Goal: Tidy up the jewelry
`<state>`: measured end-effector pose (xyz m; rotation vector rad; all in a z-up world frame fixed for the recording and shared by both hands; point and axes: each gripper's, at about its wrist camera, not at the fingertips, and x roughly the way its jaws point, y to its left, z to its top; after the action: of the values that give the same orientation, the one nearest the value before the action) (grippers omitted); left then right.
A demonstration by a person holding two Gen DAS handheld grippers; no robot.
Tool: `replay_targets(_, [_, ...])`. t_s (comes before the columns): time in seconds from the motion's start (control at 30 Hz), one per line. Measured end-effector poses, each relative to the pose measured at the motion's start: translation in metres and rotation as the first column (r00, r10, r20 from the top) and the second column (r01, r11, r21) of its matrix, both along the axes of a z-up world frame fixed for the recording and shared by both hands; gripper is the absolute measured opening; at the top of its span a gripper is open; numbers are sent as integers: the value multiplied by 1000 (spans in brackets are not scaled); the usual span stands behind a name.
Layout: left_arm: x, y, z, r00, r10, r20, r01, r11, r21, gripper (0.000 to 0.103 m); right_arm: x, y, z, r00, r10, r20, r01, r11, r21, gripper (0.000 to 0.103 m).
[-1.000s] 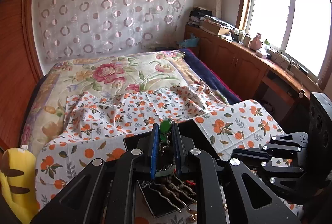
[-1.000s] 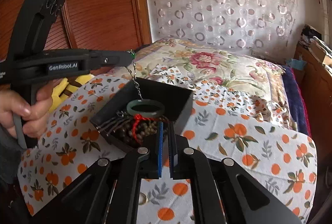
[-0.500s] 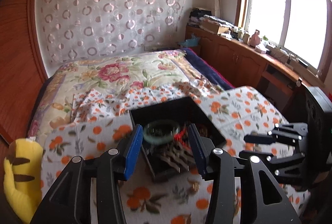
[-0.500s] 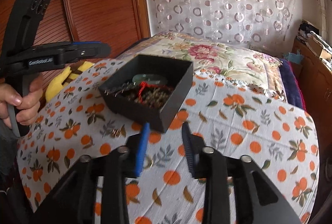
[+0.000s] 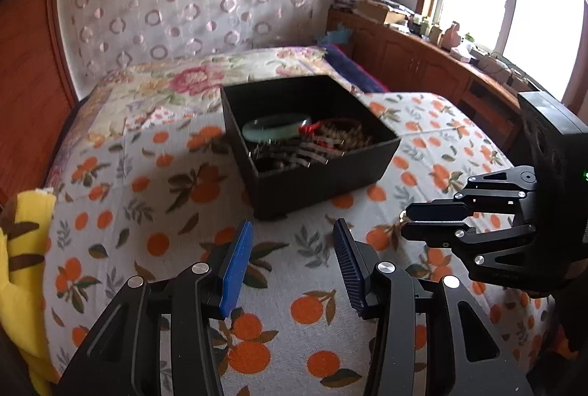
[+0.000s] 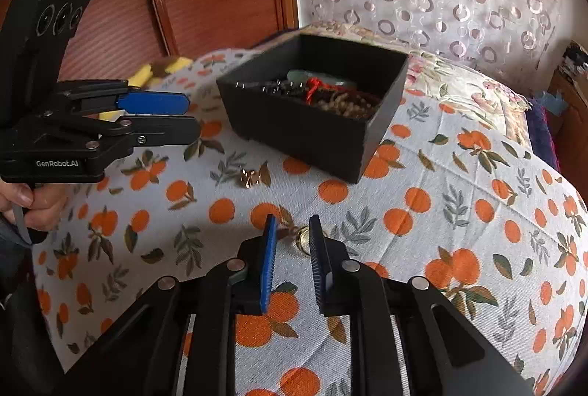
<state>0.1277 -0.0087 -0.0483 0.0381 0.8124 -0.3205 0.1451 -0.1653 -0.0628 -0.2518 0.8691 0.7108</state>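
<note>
Blue-padded and black, the right gripper (image 6: 290, 241) hangs low over the orange-print cotton cloth (image 6: 441, 212), its jaws closing around a small gold ring (image 6: 303, 238) that lies on the fabric between them; the pads look not yet pressed on it, so it counts as a reach, not a hold. The left gripper (image 5: 290, 252) stands part-way open with nothing between its jaws, probably waiting its turn. A second small gold trinket (image 6: 251, 177) lies loose just beyond, likely its target. Farther back sits the open black square box (image 5: 323, 172), already holding a pale green bangle (image 5: 275, 129), a red cord and brown beads, placed near so each loose piece has a short trip
</note>
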Motion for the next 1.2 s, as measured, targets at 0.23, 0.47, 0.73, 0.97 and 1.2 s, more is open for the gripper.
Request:
replay_targets(0.23, [5, -7, -12, 999, -13, -34, 13, 1000, 9, 43, 2, 7, -6, 1000, -5, 11, 6, 999, -54, 15])
replay_targets(0.47, [11, -22, -19, 997, -50, -59, 51, 999, 17, 43, 3, -2, 0, 999, -20, 29, 21, 999, -36, 12])
replay_targets(0.73, [17, -37, -22, 994, -81, -78, 83, 996, 25, 41, 4, -17, 9, 998, -52, 46, 52, 999, 2, 12])
replay_targets(0.97, [21, -47, -26, 992, -94, -90, 98, 994, 43, 29, 5, -22, 11, 997, -61, 49, 60, 998, 15, 12])
replay_targets(1.2, [23, -48, -27, 992, -91, -82, 96, 994, 60, 14, 7, -26, 10, 997, -68, 48, 67, 998, 22, 12])
